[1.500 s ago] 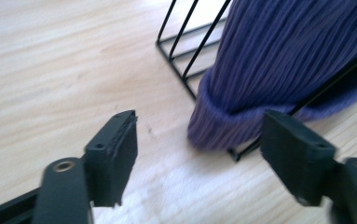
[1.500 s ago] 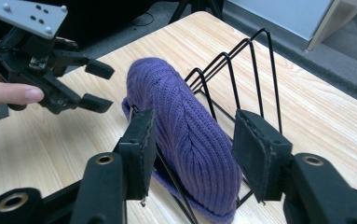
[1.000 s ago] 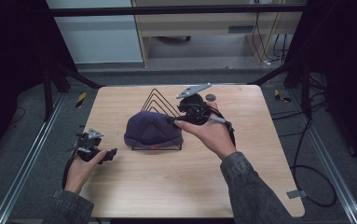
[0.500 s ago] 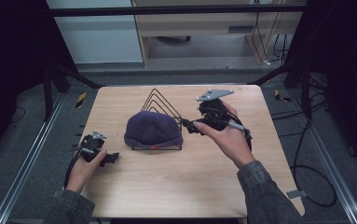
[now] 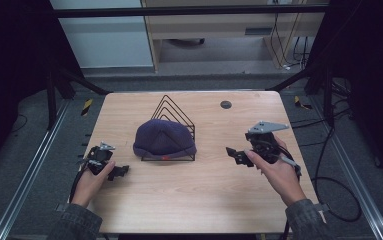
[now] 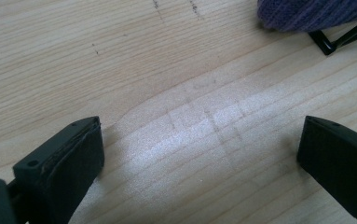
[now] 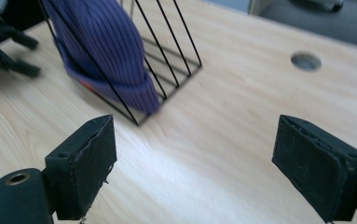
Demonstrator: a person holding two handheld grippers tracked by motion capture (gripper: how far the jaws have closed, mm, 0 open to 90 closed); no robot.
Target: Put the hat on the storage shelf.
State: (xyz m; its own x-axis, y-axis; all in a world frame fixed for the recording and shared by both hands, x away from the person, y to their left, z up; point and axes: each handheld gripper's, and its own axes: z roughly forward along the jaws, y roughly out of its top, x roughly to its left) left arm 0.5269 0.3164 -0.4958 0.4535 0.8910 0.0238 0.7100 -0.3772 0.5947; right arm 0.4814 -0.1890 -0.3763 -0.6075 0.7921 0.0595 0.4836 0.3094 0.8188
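Note:
A dark purple knit hat (image 5: 164,138) is draped over a black wire rack (image 5: 173,112) in the middle of the wooden table (image 5: 199,200). My left gripper (image 5: 120,171) rests low at the table's left, open, jaws pointing right at the rack with bare wood between them (image 6: 199,140). The hat's edge (image 6: 316,11) and a rack corner (image 6: 327,44) show at the top right of the left gripper view. My right gripper (image 5: 235,154) stands open to the right of the rack, empty (image 7: 195,158). The hat (image 7: 106,46) on the rack (image 7: 167,60) lies ahead of it.
A round cable hole (image 5: 225,104) sits at the table's back right, also seen as the hole (image 7: 305,60) in the right gripper view. Cables trail off the right table edge. The table stands in a dark metal frame with floor around it.
My right gripper has drawn back from the hat to the right and toward the front, and is now open and empty. The left gripper has barely shifted. The hat stays on the rack.

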